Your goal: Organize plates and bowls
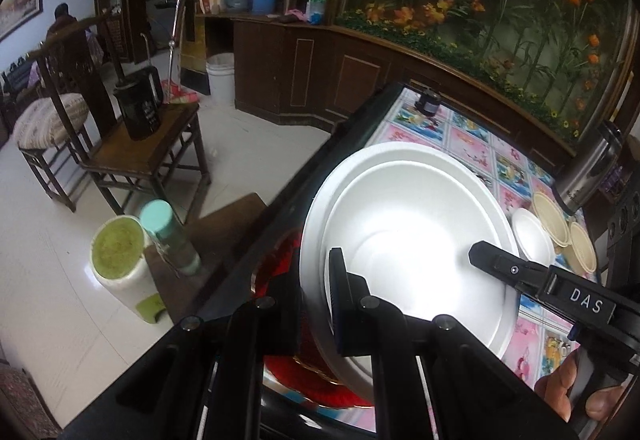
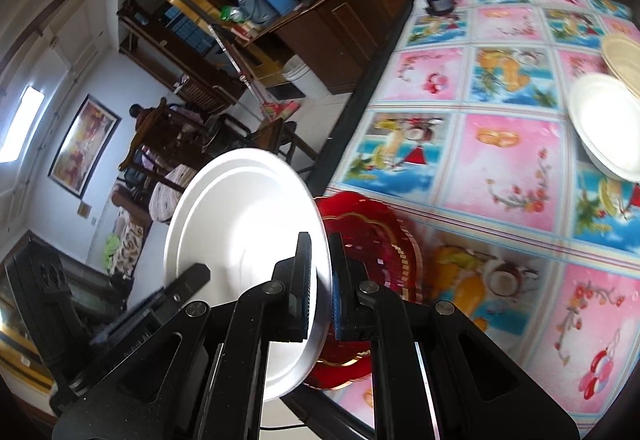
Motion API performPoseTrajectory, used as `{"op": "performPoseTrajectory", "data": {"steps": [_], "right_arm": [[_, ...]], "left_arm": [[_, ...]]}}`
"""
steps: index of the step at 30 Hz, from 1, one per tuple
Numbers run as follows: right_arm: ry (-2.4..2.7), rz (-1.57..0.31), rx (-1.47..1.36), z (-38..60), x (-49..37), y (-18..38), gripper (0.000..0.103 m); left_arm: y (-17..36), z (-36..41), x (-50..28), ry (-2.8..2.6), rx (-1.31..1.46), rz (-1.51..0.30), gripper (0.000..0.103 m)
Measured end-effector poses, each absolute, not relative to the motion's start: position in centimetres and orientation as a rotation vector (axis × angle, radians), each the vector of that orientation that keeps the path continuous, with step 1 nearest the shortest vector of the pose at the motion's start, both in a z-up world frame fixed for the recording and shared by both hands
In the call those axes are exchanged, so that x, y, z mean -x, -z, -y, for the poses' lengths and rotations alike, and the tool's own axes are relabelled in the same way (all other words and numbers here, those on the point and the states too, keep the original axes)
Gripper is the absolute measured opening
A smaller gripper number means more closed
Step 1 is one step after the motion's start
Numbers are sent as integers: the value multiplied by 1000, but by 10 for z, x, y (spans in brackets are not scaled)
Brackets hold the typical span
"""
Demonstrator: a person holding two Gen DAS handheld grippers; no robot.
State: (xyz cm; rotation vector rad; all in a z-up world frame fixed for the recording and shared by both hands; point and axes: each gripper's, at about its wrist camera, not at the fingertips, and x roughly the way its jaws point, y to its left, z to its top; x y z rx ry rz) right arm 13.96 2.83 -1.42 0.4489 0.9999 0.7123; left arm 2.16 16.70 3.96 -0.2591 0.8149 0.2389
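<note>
A white foam plate (image 1: 408, 240) is held tilted above the table's near-left corner, over a stack of red glass plates (image 1: 280, 272). My left gripper (image 1: 316, 304) is shut on its rim. My right gripper (image 2: 320, 292) is shut on the same white plate (image 2: 244, 224); its finger (image 1: 504, 262) shows across the plate in the left wrist view. The red plates (image 2: 372, 240) lie right behind the white plate. A white bowl (image 2: 608, 127) and beige bowls (image 2: 624, 55) sit at the table's far right.
The table has a pink and blue patterned cloth (image 2: 500, 159) with a dark edge. A small dark jar (image 1: 428, 101) stands at the far corner and a steel flask (image 1: 592, 167) at the right. Wooden chairs (image 1: 152, 155), a stool and bottles (image 1: 172, 236) stand on the floor to the left.
</note>
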Motion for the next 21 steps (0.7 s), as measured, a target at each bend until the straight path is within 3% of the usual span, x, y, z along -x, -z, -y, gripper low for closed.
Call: {"op": "performPoseTrajectory", "data": {"steps": [21], "right_arm": [[-641,-1174,-406,-58,-157,98,8]], "left_arm": [[59,-188,-44,-242,326,-1035,10]]}}
